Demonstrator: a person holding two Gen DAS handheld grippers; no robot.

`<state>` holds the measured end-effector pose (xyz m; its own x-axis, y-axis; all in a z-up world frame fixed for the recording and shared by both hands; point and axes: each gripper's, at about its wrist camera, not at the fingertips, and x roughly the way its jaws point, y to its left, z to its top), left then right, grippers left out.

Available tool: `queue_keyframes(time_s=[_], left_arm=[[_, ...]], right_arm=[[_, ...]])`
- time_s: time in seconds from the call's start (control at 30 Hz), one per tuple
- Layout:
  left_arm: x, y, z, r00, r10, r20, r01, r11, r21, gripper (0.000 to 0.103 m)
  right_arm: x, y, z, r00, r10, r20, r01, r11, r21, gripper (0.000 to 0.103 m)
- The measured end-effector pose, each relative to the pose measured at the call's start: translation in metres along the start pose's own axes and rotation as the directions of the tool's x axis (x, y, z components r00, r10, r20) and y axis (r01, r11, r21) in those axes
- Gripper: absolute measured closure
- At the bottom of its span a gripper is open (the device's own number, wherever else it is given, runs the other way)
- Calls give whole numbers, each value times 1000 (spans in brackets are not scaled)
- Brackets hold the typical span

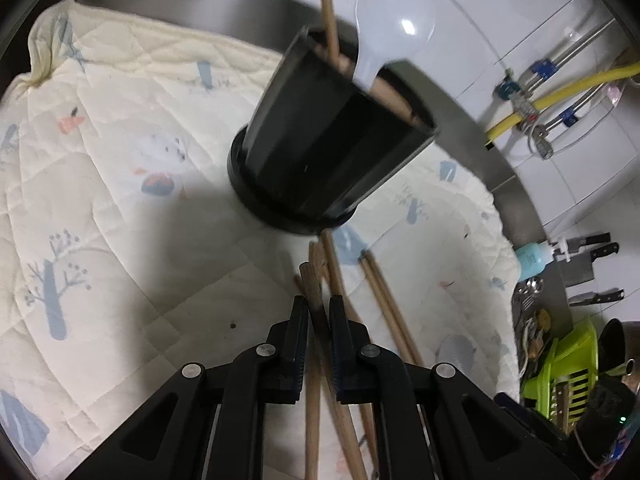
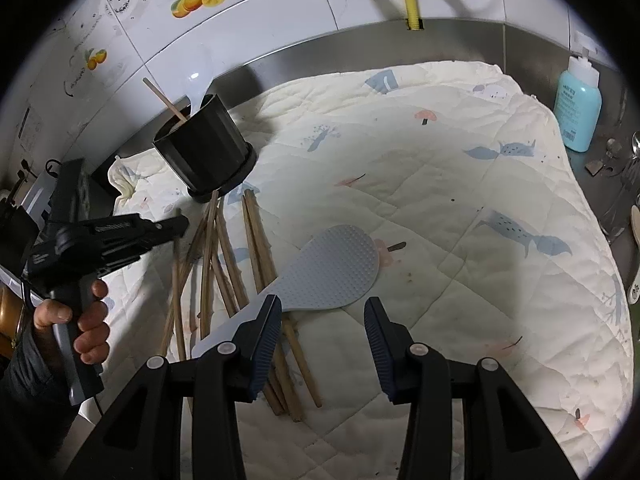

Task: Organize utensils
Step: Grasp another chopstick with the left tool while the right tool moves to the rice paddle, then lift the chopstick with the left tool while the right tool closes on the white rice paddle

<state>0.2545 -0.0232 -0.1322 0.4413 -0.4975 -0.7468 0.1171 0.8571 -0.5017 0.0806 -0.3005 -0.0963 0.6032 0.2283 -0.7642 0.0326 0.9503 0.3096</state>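
Clamping one chopstick [image 1: 314,300] lifted from the loose pile [image 2: 224,272] on the quilted cloth [image 2: 460,200], the left claw [image 1: 319,312] faces the black holder [image 1: 320,148] for dropping in; the right claw [image 2: 324,320] hangs apart above the rice paddle [image 2: 332,268].

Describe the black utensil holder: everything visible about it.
The black utensil holder is a round, tapered cup, seemingly plastic, wider at its open top, seated in a shallow round base. It stands on the quilted cloth near the steel backsplash, appearing tilted through the fisheye. Inside are a translucent white spoon and wooden chopsticks. Loose chopsticks lie against its base. Neither gripper touches it.
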Motion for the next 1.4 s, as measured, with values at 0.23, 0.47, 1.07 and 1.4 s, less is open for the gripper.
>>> queue_keyframes(time_s=[0.23,0.47,1.07,1.4], left_arm=[[-37,-9,9,997,-38,74,36,999,29,94],[-61,-17,11,992,-67,106,62,997,48,95],[-77,-23,8,990,-88,111,78,992,98,95],[-72,-20,10,991,-87,103,77,992,95,95]], right_arm=[[10,-2,1,999,19,-47,-18,1000,25,56],[16,8,0,996,-3,-93,-3,998,-68,56],[39,-31,20,997,43,-71,-31,985,169,56],[49,-40,28,996,66,-58,-57,988,141,86]])
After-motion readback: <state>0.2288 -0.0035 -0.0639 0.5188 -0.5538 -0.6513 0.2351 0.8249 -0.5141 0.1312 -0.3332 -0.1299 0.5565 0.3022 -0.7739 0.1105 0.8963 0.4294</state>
